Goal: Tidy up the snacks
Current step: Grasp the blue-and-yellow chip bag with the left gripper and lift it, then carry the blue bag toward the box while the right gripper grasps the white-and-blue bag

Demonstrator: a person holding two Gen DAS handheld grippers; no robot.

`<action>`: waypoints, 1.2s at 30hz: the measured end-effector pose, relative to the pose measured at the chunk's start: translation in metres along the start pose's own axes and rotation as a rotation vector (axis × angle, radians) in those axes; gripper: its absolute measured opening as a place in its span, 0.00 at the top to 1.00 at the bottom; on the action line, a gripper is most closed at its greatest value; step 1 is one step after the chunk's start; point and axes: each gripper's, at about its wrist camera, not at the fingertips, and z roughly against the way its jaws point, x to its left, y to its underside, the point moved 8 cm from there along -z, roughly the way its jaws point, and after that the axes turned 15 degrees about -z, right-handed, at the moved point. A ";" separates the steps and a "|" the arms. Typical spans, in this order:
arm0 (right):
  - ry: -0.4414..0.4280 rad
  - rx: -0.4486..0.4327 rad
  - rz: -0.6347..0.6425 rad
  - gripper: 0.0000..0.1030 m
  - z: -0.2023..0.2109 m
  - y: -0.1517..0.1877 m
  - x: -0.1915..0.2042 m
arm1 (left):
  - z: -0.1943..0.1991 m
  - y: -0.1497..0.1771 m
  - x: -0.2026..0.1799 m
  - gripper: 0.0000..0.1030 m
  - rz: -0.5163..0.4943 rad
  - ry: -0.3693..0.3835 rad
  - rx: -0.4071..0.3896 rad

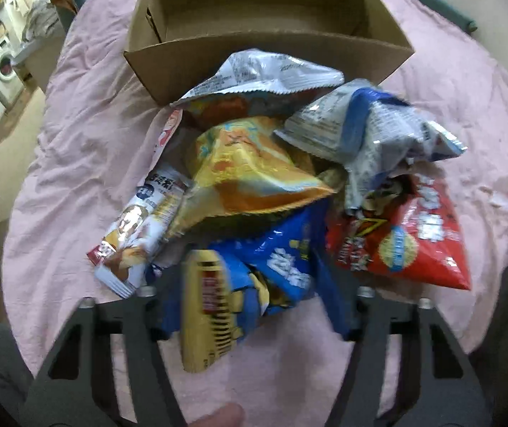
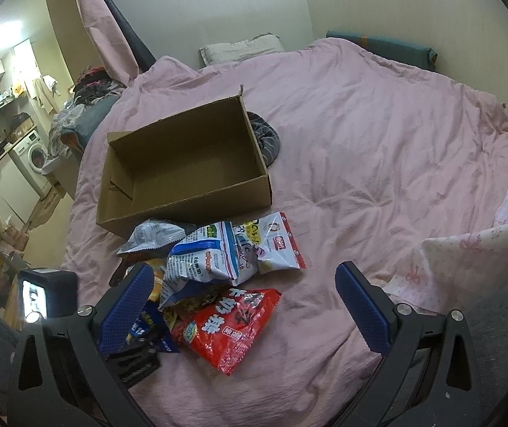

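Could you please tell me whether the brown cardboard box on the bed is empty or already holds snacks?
Empty: the brown cardboard box shows only bare floor and walls; the snack packets lie outside it.

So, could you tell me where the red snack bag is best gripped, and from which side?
I would pinch the red snack bag at its near pointed corner, which lies free on the pink bedcover. The open right gripper could come from the bare side; other packets overlap its far edge.

A heap of crumpled snack packets — a red bag (image 2: 230, 323), a blue-and-white bag (image 2: 204, 259), a yellow bag (image 1: 250, 174) and a blue packet (image 1: 282, 267) among them — is piled on the pink bedspread (image 2: 378, 163) just before the open, empty cardboard box (image 2: 182, 167).
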 end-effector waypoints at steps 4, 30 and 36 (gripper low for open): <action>0.008 -0.007 0.000 0.00 0.000 -0.001 -0.002 | 0.017 -0.001 0.002 0.58 0.020 0.050 -0.023; 0.077 0.508 0.292 0.00 -0.135 0.032 0.057 | 0.061 -0.036 0.099 0.60 0.193 0.108 -0.078; 0.082 0.582 0.344 0.23 -0.164 0.049 0.065 | 0.057 -0.035 0.099 0.60 0.205 0.123 -0.066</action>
